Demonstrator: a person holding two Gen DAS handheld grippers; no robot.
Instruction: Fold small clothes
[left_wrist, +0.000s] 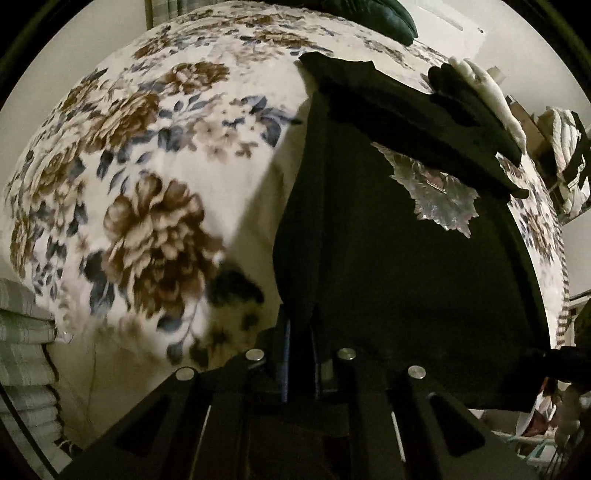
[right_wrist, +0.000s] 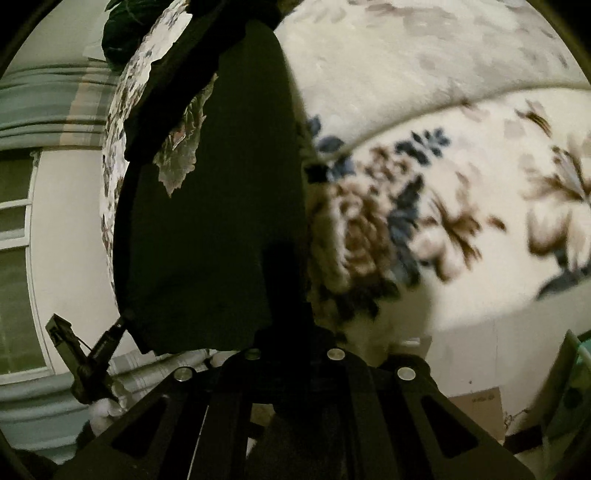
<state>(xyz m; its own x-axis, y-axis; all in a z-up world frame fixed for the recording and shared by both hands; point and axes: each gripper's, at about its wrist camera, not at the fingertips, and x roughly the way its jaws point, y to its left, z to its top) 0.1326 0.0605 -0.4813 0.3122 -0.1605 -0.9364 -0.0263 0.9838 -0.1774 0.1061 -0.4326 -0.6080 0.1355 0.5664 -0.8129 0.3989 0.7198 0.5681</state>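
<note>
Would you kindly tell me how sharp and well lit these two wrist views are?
Left wrist view: the floral blanket is motion-blurred, the black garment underexposed, nearly featureless. Right wrist view: the blanket smears more, the garment stays dark; fisheye bends both.

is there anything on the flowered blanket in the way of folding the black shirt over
Nothing visible. Both grippers, left and right, are shut on the black shirt with a silver leaf print; the cream flowered blanket beside it lies bare.
</note>
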